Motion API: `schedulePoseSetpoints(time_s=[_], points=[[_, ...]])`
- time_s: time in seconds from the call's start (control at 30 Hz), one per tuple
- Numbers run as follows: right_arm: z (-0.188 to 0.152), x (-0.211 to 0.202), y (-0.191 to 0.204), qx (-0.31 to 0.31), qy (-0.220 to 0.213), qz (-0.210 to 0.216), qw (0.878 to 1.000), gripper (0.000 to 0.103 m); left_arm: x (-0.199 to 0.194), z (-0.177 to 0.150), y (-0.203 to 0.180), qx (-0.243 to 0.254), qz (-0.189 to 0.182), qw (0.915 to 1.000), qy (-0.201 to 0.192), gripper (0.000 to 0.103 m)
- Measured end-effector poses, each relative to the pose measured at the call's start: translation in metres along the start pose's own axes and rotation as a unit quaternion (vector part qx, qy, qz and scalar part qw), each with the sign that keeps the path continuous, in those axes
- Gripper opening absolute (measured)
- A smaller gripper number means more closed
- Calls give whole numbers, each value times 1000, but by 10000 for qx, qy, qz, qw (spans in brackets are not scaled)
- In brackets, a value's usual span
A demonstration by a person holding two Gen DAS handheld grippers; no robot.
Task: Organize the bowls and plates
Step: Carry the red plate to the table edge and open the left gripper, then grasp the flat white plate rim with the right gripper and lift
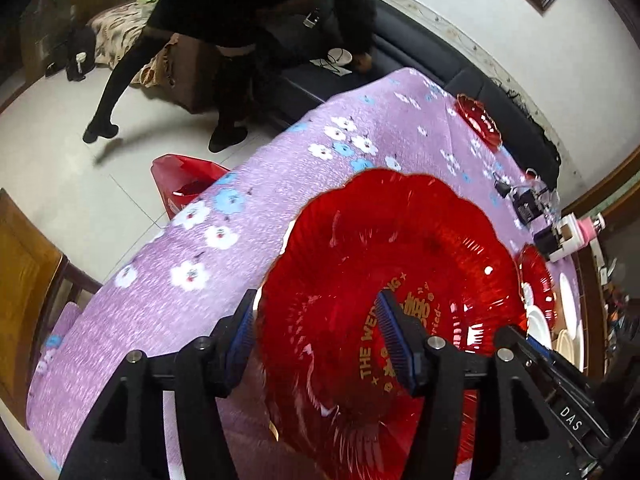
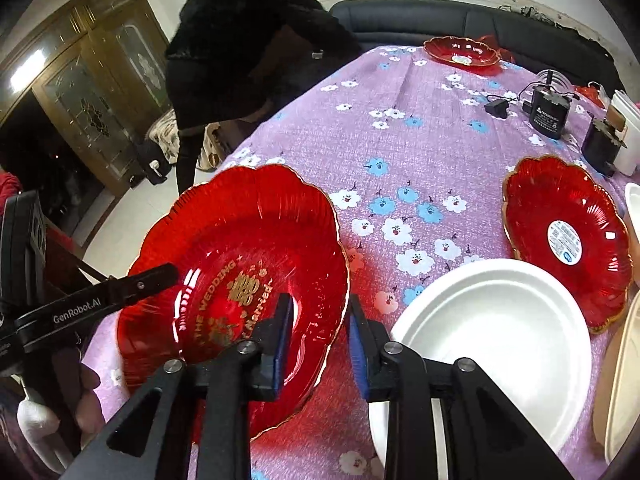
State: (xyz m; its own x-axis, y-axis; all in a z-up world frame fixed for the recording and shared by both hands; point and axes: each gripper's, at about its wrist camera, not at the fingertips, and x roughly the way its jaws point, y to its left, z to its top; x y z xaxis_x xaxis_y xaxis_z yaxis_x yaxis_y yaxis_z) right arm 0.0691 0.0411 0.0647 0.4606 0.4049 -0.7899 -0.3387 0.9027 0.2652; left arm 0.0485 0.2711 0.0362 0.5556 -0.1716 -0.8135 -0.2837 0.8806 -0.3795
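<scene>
A large red scalloped plate with gold lettering (image 1: 384,280) (image 2: 240,264) is on a stack of red plates at the near edge of the purple flowered table (image 1: 240,208). My left gripper (image 1: 316,328) straddles its left rim, one finger outside, one inside; the jaws are wide apart. My right gripper (image 2: 318,316) straddles its right rim, jaws apart, not clamping. A white plate (image 2: 492,344) lies right of it. A second red plate with a sticker (image 2: 564,236) lies further right. A third red plate (image 2: 460,52) sits at the far edge.
A black adapter and cables (image 2: 548,108), white box (image 2: 624,132) at the right. Cream dishes (image 2: 624,384) at the right edge. A person in black (image 2: 240,52) stands by a dark sofa (image 2: 440,20). A wooden chair (image 1: 28,280) and red bag (image 1: 180,184) stand left.
</scene>
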Motion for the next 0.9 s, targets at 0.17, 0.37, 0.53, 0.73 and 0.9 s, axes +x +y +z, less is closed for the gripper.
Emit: schedulePoseSetpoints(time_s=[0.17, 0.37, 0.53, 0.73, 0.9], points=[[-8, -16, 3, -79, -105, -11, 9999, 41, -18, 0, -5, 4, -40, 9999, -95, 59], [-21, -48, -2, -55, -374, 140, 9992, 42, -39, -5, -14, 73, -84, 9995, -283, 64], [-40, -84, -14, 88, -740, 325, 9967, 52, -53, -19, -29, 157, -189, 9987, -437, 69], [-71, -132, -58, 507, -1101, 318, 9921, 54, -54, -42, -61, 469, -398, 9974, -386, 70], [-89, -143, -106, 964, -1205, 7, 9880, 59, -42, -59, -98, 875, -559, 9945, -169, 70]])
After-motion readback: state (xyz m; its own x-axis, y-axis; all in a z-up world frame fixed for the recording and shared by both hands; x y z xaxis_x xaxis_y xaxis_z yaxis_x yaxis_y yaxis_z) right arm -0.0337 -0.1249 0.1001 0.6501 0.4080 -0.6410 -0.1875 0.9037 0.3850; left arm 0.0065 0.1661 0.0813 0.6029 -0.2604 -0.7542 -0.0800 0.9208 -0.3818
